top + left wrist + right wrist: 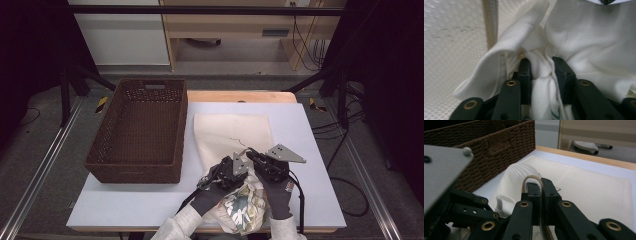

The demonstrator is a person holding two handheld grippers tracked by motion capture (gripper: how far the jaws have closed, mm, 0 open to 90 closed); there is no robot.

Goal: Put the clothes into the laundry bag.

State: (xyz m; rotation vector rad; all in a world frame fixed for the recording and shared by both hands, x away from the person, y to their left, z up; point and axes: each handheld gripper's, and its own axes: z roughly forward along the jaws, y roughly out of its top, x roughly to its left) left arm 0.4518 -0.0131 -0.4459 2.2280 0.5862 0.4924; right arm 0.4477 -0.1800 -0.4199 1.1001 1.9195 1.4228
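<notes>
A white garment [574, 45] with a printed pattern is being stuffed into a cream mesh laundry bag [232, 132] lying flat on the surface [310, 150], beside a brown wicker basket [140, 130]. The left tool [541, 72] is clamped on a bunch of the garment near the bag's mouth. The right tool [541, 192] is pinched tight on the bag's zippered rim [531, 178], lifted to hold the mouth open. Step judged: insertion, early; most of the garment sits bunched at the near edge. Next move likely: garment pushed deeper while the rim is held raised.
</notes>
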